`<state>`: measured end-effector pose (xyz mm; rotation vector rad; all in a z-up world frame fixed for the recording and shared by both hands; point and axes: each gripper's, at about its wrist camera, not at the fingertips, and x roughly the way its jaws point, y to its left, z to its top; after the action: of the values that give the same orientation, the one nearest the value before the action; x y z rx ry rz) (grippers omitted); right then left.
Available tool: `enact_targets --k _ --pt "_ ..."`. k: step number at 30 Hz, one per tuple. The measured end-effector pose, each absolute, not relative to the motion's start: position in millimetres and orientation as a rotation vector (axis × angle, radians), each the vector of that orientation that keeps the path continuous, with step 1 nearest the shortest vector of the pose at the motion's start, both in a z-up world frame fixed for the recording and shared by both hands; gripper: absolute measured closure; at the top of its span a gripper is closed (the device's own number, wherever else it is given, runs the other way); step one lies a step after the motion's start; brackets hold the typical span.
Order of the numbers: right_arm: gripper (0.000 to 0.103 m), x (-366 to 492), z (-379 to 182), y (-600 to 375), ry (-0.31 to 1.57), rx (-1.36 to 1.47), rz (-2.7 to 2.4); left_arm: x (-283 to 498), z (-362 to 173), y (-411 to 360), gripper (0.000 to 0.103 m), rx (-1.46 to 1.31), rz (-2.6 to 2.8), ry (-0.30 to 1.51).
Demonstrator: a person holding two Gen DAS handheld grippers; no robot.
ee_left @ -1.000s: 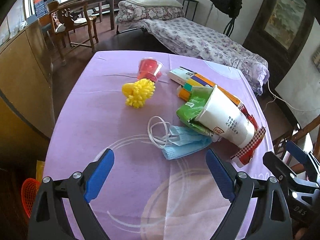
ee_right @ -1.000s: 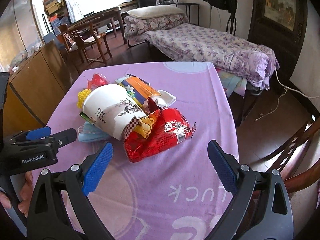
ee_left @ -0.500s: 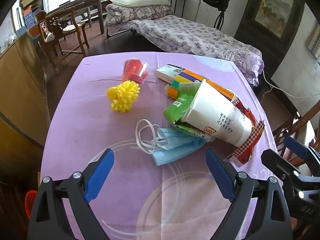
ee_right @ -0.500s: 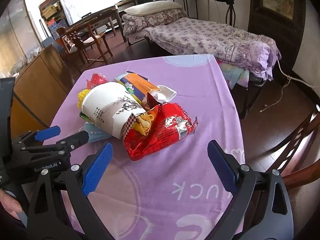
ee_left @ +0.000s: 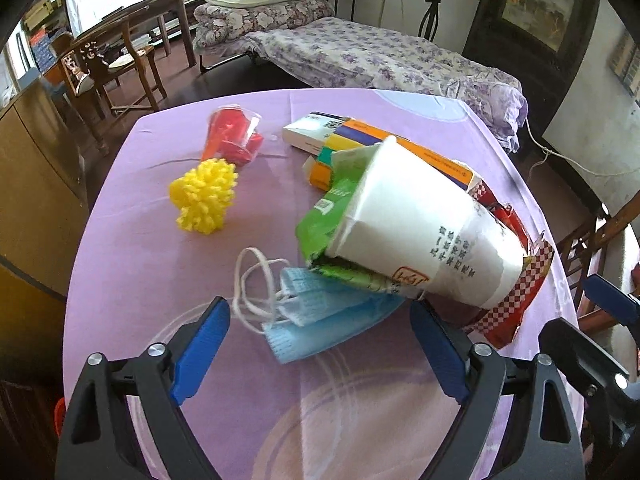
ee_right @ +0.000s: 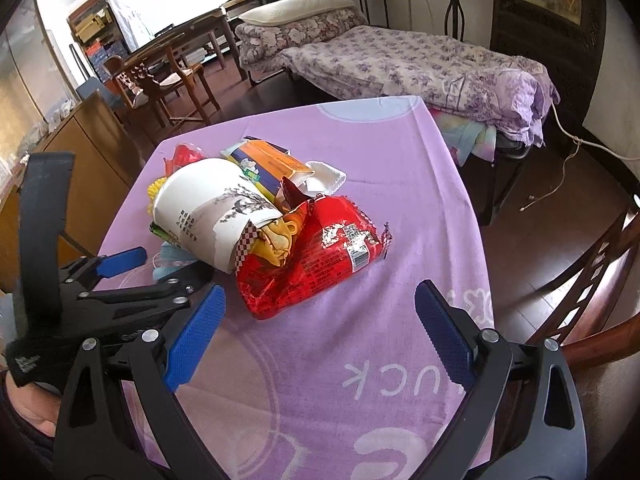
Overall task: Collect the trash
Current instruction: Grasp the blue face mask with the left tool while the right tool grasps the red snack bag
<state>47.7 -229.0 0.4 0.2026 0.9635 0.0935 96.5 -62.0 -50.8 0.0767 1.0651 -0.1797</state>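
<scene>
A blue face mask (ee_left: 332, 320) with white ear loops lies on the purple tablecloth (ee_left: 160, 280). My left gripper (ee_left: 317, 310) hovers over it; its jaws are closing with the mask between them, and the pads do not touch it. Behind the mask a white paper cup (ee_left: 420, 240) lies on its side over a green wrapper (ee_left: 324, 216). A red snack bag (ee_right: 316, 248) rests against the cup, just ahead of my right gripper (ee_right: 320, 294), which is open and holds nothing. Further back are an orange box (ee_left: 400, 148), a yellow spiky ball (ee_left: 204, 196) and a red plastic cup (ee_left: 232, 132).
A wooden cabinet (ee_left: 32, 152) stands left of the table, with an orange basket (ee_left: 59, 416) low beside it. A wooden chair (ee_right: 592, 272) is close to the table's right edge. A bed (ee_right: 400, 60) and more chairs lie beyond the far edge.
My left gripper has come down and forward toward the mask, which now sits between its fingers, and the jaws have narrowed slightly. The right gripper has hardly moved.
</scene>
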Motion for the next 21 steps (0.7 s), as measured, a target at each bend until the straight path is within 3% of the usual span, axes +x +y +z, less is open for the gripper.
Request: enact_targets --k 2,4,10,15,21 --pt "0.011 47.5 -0.2 -229.1 0.967 0.207 0.095 96.8 -54.0 -67.1 0.028 0.096 -0.200 1.071" --pt "0.011 47.8 -0.3 -228.6 0.968 0.206 0.098 95.7 -57.5 -71.3 0.049 0.114 -0.211 1.084" --pt "0.011 48.2 -0.6 -229.4 0.973 0.213 0.097 85.1 -56.4 -71.6 0.088 0.129 -0.249 1.081" --pt "0.011 48.8 -0.9 -229.9 0.973 0.216 0.098 69.5 -46.2 -56.5 0.094 0.072 -0.270 1.081" --pt "0.011 48.7 -1.9 -228.9 0.973 0.229 0.105 51.1 -28.6 -36.0 0.095 -0.004 -0.266 1.043"
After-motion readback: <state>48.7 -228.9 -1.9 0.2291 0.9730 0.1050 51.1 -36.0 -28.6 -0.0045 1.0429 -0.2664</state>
